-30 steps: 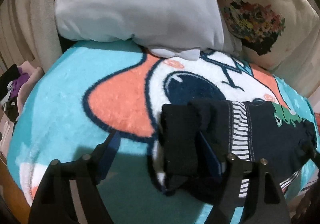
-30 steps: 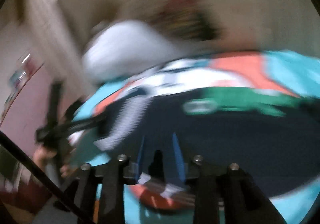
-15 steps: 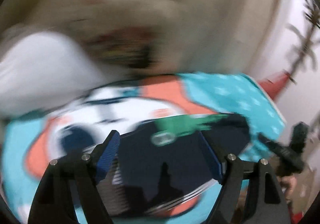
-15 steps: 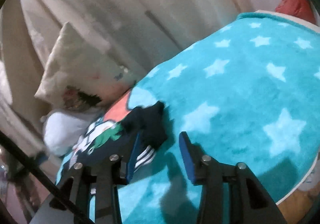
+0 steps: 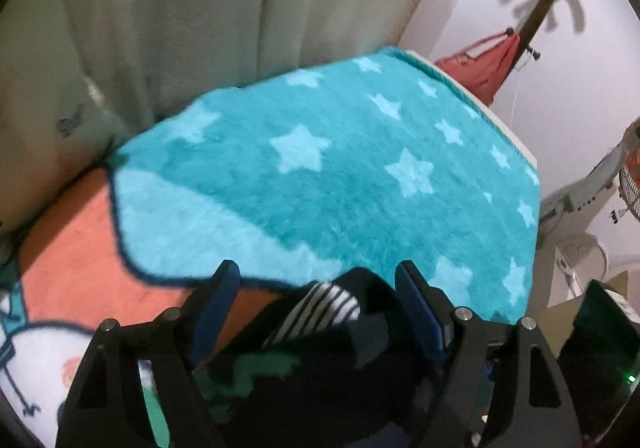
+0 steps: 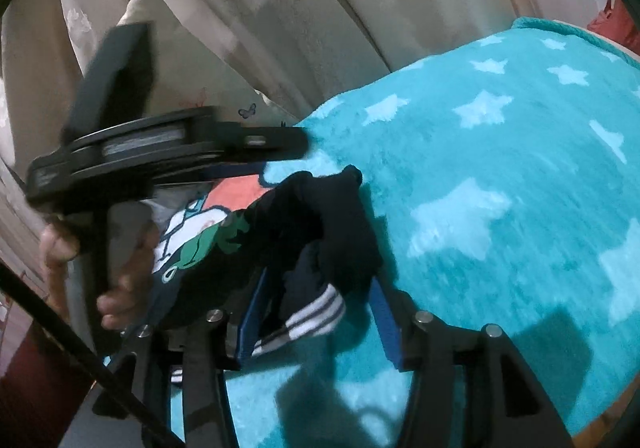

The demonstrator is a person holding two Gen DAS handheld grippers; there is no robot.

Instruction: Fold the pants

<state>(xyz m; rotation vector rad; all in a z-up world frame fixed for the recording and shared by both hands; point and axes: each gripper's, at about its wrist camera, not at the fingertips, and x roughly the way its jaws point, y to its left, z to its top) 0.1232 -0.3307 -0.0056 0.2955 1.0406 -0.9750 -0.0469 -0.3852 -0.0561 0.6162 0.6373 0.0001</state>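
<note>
While the dark folded pants (image 6: 320, 232) with white stripes lie low in the frame on the fluffy turquoise star blanket (image 6: 500, 176), the left gripper (image 5: 320, 312) and right gripper (image 6: 320, 312) both gape around them.

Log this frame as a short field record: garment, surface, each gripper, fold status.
garment: dark navy pants with green dinosaur print and white-striped cuff, bunched up
surface: fluffy turquoise star-patterned blanket with orange and white cartoon figure
left gripper: jaws open, straddling the pants' striped end
right gripper: jaws open around the striped cuff, no clamp visible
background: beige curtain
fold status: pants crumpled, not neatly folded
</note>
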